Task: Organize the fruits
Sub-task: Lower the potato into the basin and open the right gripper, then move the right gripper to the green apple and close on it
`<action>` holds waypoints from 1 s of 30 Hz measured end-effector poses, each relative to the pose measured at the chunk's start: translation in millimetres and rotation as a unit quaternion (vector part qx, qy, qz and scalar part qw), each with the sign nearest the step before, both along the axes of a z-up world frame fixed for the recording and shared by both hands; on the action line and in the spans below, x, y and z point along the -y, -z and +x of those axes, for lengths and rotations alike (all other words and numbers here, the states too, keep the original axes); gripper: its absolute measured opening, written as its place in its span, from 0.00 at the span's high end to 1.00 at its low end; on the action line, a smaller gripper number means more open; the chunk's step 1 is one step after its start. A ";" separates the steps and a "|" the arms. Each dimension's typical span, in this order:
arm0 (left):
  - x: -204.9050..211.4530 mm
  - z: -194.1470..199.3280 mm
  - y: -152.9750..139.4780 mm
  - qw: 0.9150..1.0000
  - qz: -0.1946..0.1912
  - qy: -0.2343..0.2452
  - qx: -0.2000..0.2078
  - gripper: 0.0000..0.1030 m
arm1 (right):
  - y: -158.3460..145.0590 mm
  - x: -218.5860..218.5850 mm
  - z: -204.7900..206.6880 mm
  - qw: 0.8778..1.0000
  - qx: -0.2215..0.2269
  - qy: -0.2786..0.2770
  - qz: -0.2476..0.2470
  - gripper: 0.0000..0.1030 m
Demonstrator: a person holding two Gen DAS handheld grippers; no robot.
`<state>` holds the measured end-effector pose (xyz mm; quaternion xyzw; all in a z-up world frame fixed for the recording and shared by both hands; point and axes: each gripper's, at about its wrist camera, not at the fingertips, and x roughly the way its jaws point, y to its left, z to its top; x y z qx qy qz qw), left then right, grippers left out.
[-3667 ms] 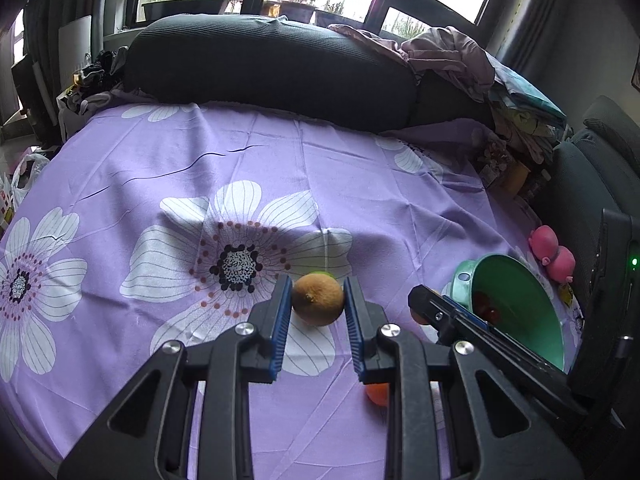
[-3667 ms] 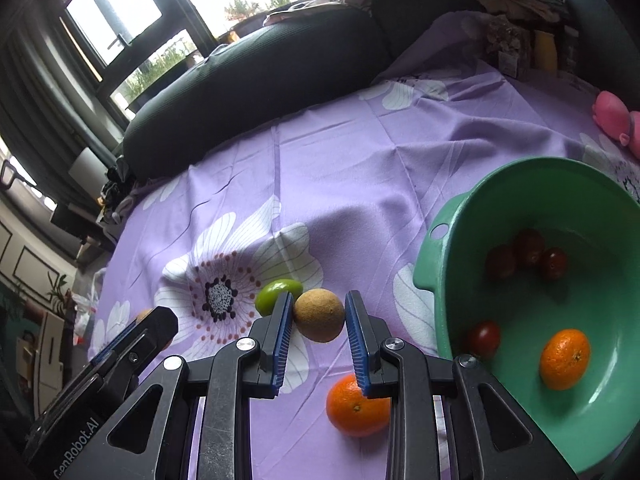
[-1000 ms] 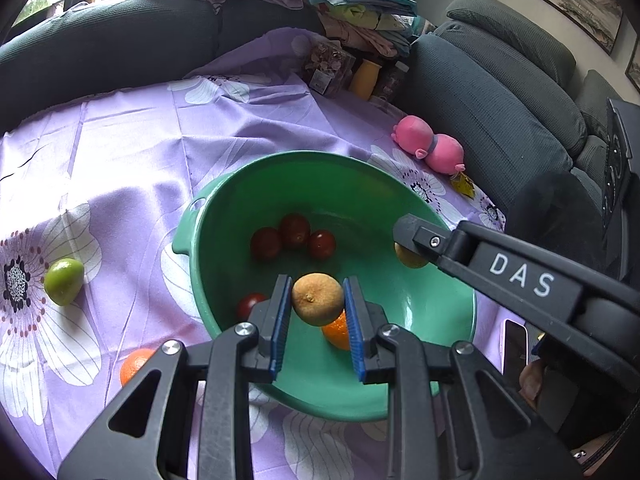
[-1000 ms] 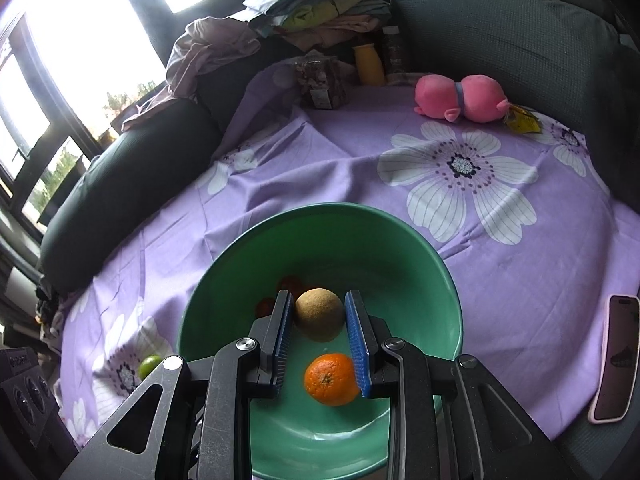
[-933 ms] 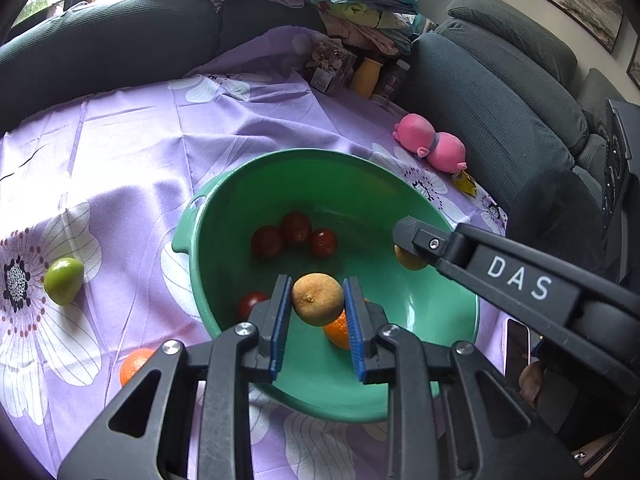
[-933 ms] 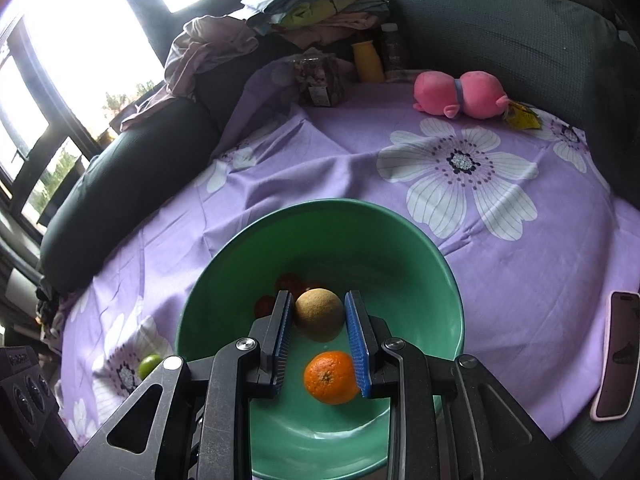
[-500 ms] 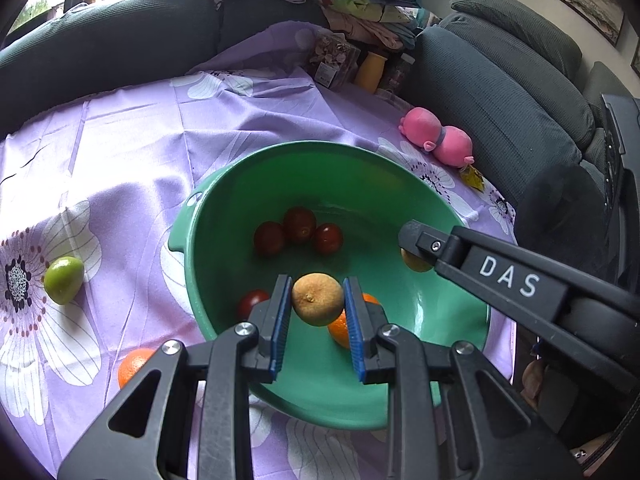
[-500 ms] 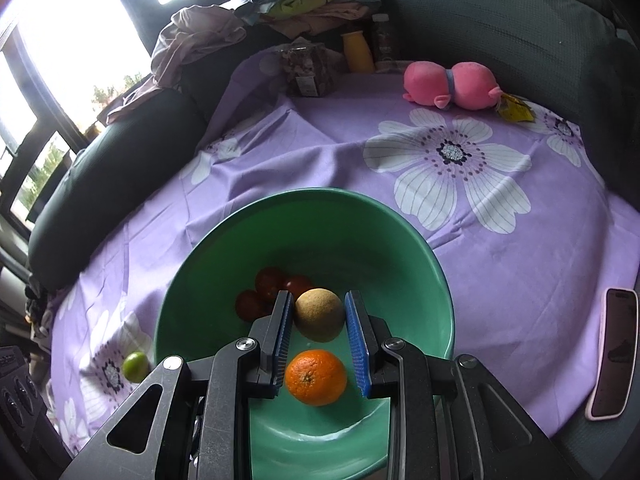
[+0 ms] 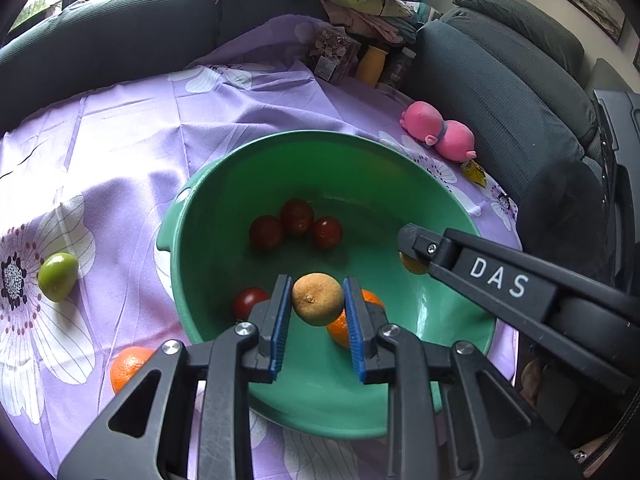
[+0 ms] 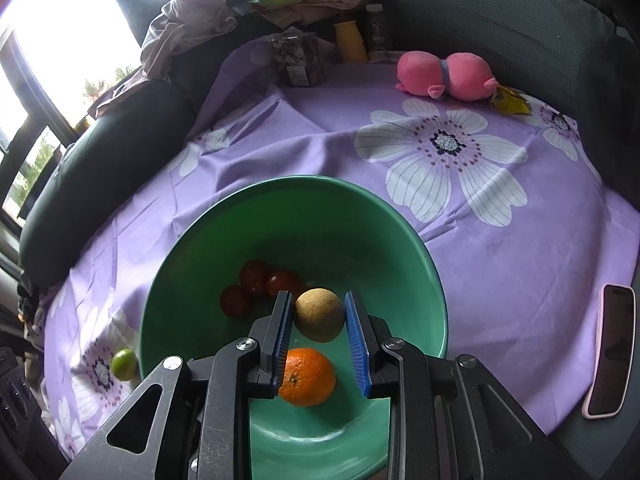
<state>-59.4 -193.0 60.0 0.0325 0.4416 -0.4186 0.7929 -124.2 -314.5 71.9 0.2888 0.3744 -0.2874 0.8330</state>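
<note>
My left gripper (image 9: pixel 317 304) is shut on a dull yellow-brown citrus (image 9: pixel 318 299) and holds it over the green bowl (image 9: pixel 224 184). My right gripper (image 10: pixel 319 320) holds a brown round fruit (image 10: pixel 320 314) over the same bowl (image 10: pixel 304 200); its pads (image 10: pixel 282 322) stand slightly off the fruit's sides. The right gripper also shows in the left wrist view (image 9: pixel 416 258). In the bowl lie an orange (image 10: pixel 307 376) and several dark red tomatoes (image 9: pixel 297 216). On the cloth left of the bowl lie a green lime (image 9: pixel 58 276) and a second orange (image 9: pixel 127 367).
The purple flowered cloth (image 10: pixel 500 248) covers the round table. A pink plush toy (image 10: pixel 444 76), a yellow bottle (image 10: pixel 351 44) and a snack bag (image 10: pixel 298 60) sit at the far edge. A phone (image 10: pixel 610 352) lies at the right. Dark sofas surround the table.
Both grippers carried their fruit from the cloth to over the bowl. In the last half second the right pads have spread a little from the brown fruit.
</note>
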 end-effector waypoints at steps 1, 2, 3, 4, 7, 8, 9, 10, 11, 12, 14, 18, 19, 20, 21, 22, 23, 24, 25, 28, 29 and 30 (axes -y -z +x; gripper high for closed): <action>0.0 -0.2 0.1 1.000 0.000 0.000 0.000 0.75 | 0.2 0.2 -0.1 1.000 -0.001 0.000 0.000 0.71; 0.0 -0.2 0.2 1.000 -0.001 0.000 0.000 0.75 | 0.3 0.4 -0.3 1.000 -0.001 0.001 0.001 0.71; -0.3 -0.3 0.0 1.000 -0.002 -0.001 -0.001 0.75 | 0.2 0.1 -0.2 1.000 -0.001 0.002 0.000 0.71; -0.7 0.0 -0.1 1.000 -0.003 -0.001 -0.001 0.75 | 0.1 0.0 -0.6 1.000 0.000 0.003 0.000 0.71; -4.1 -0.6 -2.9 1.000 -0.011 -0.004 0.001 0.66 | -0.9 0.6 -2.1 1.000 0.003 0.007 -0.003 0.71; -5.8 -1.4 -4.9 1.000 -0.015 -0.004 0.004 0.58 | -1.7 0.8 -2.3 1.000 0.004 0.007 -0.003 0.71; -7.6 -2.4 -7.3 1.000 -0.019 -0.003 0.008 0.55 | -2.4 0.4 -2.5 1.000 0.004 0.007 -0.006 0.71; -10.0 -3.0 -9.2 1.000 -0.019 -0.005 0.010 0.48 | -3.4 0.1 -2.7 1.000 0.004 0.007 -0.009 0.70; -12.2 -2.9 -10.5 1.000 -0.019 -0.007 0.009 0.47 | -4.4 -0.2 -2.9 1.000 0.005 0.008 -0.013 0.66; -14.9 -2.3 -11.8 1.000 -0.022 -0.009 0.007 0.47 | -5.5 -0.6 -3.2 1.000 0.006 0.008 -0.016 0.61; -20.7 -0.7 -15.6 0.999 -0.028 -0.016 0.005 0.44 | -7.9 -1.5 -3.6 1.000 0.010 0.009 -0.020 0.60; -41.9 3.0 -26.1 0.998 -0.039 -0.042 0.018 0.41 | -13.9 -7.3 -2.2 0.999 0.028 -0.005 -0.023 0.60; -48.7 5.0 -28.6 0.998 -0.039 -0.054 0.021 0.38 | -15.6 -8.8 -1.5 0.999 0.034 -0.011 -0.023 0.60; -56.4 7.9 -30.7 0.997 -0.037 -0.068 0.024 0.37 | -17.4 -11.3 -0.3 0.999 0.040 -0.017 -0.023 0.60; -64.9 11.2 -32.6 0.995 -0.036 -0.084 0.029 0.37 | -19.1 -14.2 1.1 0.998 0.046 -0.024 -0.024 0.60; -72.8 15.1 -34.3 0.994 -0.035 -0.099 0.033 0.36 | -20.6 -17.4 3.2 0.998 0.050 -0.032 -0.024 0.60; -81.9 19.8 -34.9 0.992 -0.033 -0.115 0.034 0.36 | -22.1 -20.9 5.6 0.997 0.053 -0.040 -0.025 0.60; -91.4 25.0 -34.6 0.990 -0.029 -0.132 0.034 0.34 | -23.3 -24.9 8.0 0.997 0.057 -0.048 -0.026 0.60; -101.6 30.8 -33.9 0.988 -0.026 -0.152 0.033 0.34 | -24.7 -29.0 10.7 0.996 0.060 -0.056 -0.028 0.60; -135.1 48.7 -29.9 0.977 -0.024 -0.209 0.019 0.34 | -27.9 -42.9 20.3 0.993 0.072 -0.088 -0.029 0.58; -146.5 54.3 -28.0 0.974 -0.026 -0.226 0.013 0.33 | -28.3 -48.2 25.1 0.992 0.075 -0.101 -0.026 0.57; -157.5 59.5 -26.0 0.970 -0.027 -0.242 0.006 0.33 | -28.7 -53.8 30.0 0.990 0.075 -0.115 -0.025 0.56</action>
